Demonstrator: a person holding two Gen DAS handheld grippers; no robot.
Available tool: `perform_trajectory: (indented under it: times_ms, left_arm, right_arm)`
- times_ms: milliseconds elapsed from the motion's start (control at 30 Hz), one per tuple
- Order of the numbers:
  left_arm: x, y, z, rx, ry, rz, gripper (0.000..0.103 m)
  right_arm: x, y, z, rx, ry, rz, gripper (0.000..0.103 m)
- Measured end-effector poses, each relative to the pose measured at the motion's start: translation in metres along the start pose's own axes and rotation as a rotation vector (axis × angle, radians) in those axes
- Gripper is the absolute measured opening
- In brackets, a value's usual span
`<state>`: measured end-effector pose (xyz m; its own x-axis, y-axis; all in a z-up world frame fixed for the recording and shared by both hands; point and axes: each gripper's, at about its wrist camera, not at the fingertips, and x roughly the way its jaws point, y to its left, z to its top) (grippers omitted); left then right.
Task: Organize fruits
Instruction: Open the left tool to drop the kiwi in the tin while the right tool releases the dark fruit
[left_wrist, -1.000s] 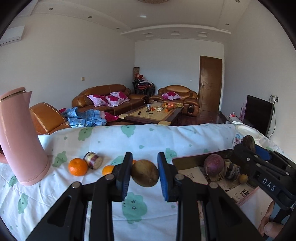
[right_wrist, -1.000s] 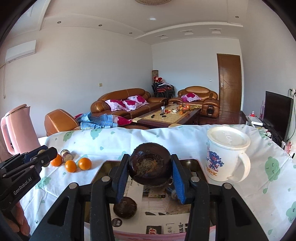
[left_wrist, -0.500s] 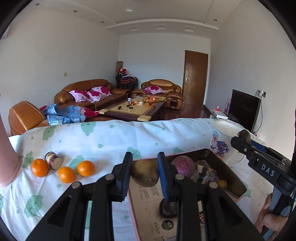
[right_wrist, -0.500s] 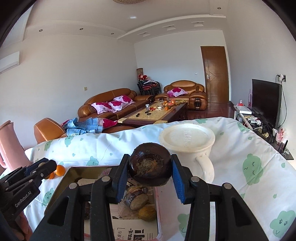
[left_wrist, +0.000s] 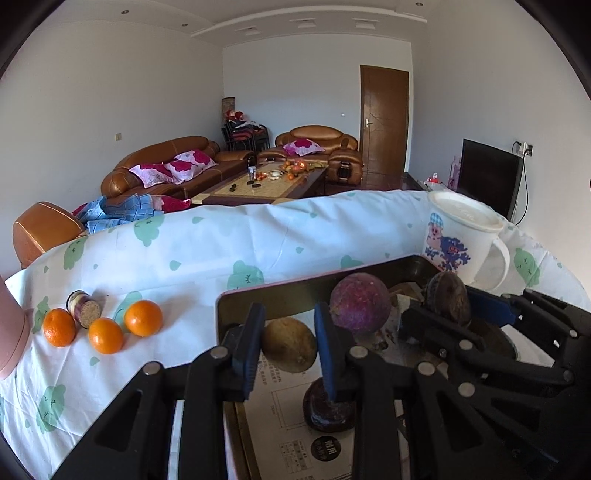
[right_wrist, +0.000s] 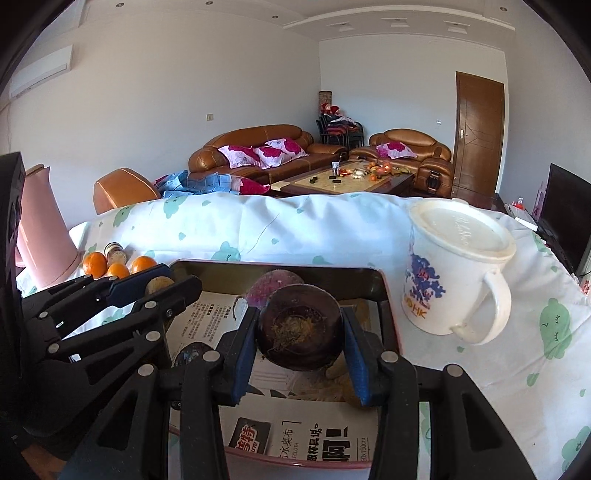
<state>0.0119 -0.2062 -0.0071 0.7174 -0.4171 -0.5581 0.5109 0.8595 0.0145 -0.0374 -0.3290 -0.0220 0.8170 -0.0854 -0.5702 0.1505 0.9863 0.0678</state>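
Note:
My left gripper (left_wrist: 289, 343) is shut on a brown-green round fruit (left_wrist: 290, 345), held over the left part of the dark tray (left_wrist: 280, 291). My right gripper (right_wrist: 300, 334) is shut on a dark brown round fruit (right_wrist: 300, 334) above the tray's (right_wrist: 388, 295) right half; it also shows in the left wrist view, fruit (left_wrist: 448, 297) between its fingers. In the tray, lined with printed paper, lie a purple fruit (left_wrist: 360, 302) and a dark fruit (left_wrist: 325, 410). Three oranges (left_wrist: 107, 334) sit on the cloth left of the tray.
A white lidded mug (right_wrist: 456, 269) stands right of the tray. A small jar (left_wrist: 85, 308) lies among the oranges. A pink kettle (right_wrist: 42, 230) stands at the far left. The table wears a white cloth with green prints (left_wrist: 207, 251); sofas lie beyond.
Both grippers have come lower over the tray with their fruits. The left one moved right, from above the cloth to above the tray; the right one now hangs beside it.

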Motion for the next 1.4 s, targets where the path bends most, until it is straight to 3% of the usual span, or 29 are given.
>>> perform_trajectory:
  times_ms: [300, 467, 500, 633, 733, 800, 933, 1200, 1300, 1400]
  left_arm:
    - [0.002, 0.004, -0.001, -0.006, 0.011, -0.005, 0.029]
    - [0.004, 0.006, -0.001, -0.02, 0.012, -0.014, 0.034]
    - [0.004, 0.007, -0.001, -0.024, 0.011, -0.01, 0.037]
    - [-0.003, 0.011, -0.001, -0.046, -0.023, 0.005, 0.069]
    - [-0.014, 0.017, 0.002, -0.09, -0.069, 0.011, 0.089]
    - [-0.019, 0.024, 0.003, -0.131, -0.093, 0.014, 0.103]
    - [-0.025, 0.027, 0.004, -0.146, -0.111, -0.026, 0.103]
    - [-0.029, 0.021, 0.006, -0.054, -0.142, 0.061, 0.103]
    - [-0.032, 0.026, 0.005, -0.049, -0.15, 0.088, 0.103]
    - [-0.037, 0.033, 0.002, -0.035, -0.186, 0.163, 0.103]
  right_arm:
    - [0.002, 0.0, -0.004, 0.033, 0.029, 0.046, 0.047]
    - [0.003, -0.009, -0.005, 0.082, 0.046, 0.043, 0.059]
    - [0.002, -0.011, -0.004, 0.095, 0.04, 0.047, 0.059]
    - [-0.011, -0.022, -0.001, 0.155, -0.031, 0.056, 0.062]
    - [-0.025, -0.031, 0.002, 0.202, -0.103, 0.038, 0.079]
    - [-0.032, -0.037, 0.003, 0.235, -0.143, 0.045, 0.085]
    - [-0.038, -0.038, 0.004, 0.244, -0.183, 0.03, 0.087]
    - [-0.039, -0.04, 0.001, 0.241, -0.235, -0.019, 0.087]
    - [-0.042, -0.036, 0.0, 0.22, -0.279, -0.071, 0.087]
    - [-0.047, -0.028, -0.001, 0.181, -0.324, -0.128, 0.087]
